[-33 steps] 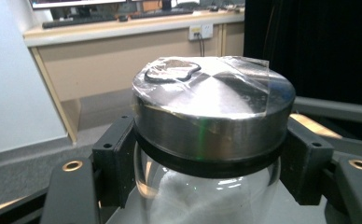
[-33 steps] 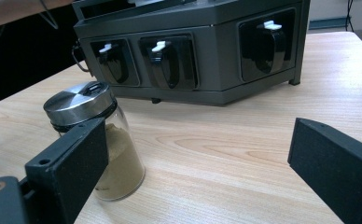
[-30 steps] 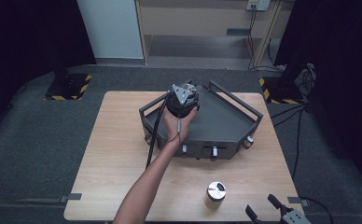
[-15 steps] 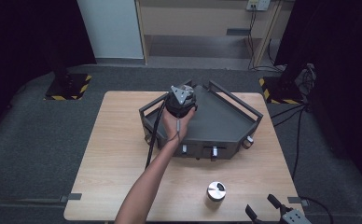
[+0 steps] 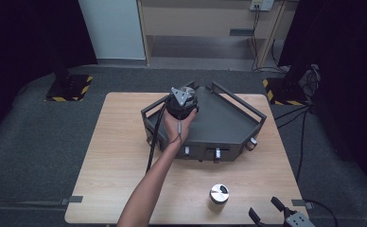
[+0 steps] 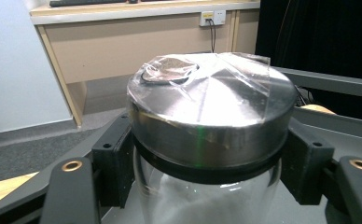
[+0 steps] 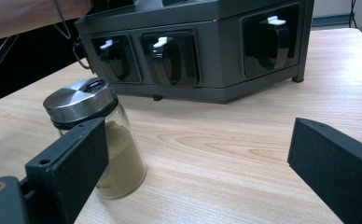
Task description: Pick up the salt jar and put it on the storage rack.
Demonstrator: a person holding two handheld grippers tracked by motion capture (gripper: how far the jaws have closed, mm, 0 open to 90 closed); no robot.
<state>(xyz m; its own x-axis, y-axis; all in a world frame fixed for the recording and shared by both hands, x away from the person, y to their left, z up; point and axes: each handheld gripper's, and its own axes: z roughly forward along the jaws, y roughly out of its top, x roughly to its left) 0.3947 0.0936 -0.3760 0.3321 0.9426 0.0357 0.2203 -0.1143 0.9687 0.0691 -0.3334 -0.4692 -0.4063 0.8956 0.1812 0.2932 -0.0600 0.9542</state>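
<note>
Up on the dark rack (image 5: 229, 123), the left claw (image 5: 181, 101) is clamped on a glass jar (image 6: 207, 140) just under its steel lid (image 6: 207, 107); clear tape lies across the lid top. What the jar holds I cannot tell from the bit of glass that shows. It stands upright, lid up, long axis vertical, over the rack's near-left part. A second jar (image 7: 97, 140) stands upright on the worktop (image 5: 125, 156) in front of the rack, about half full of brown powder, steel lid on. The right claw (image 7: 198, 158) rests near the worktop's front edge, jaws wide apart, holding nothing, the powder jar just beside one jaw.
</note>
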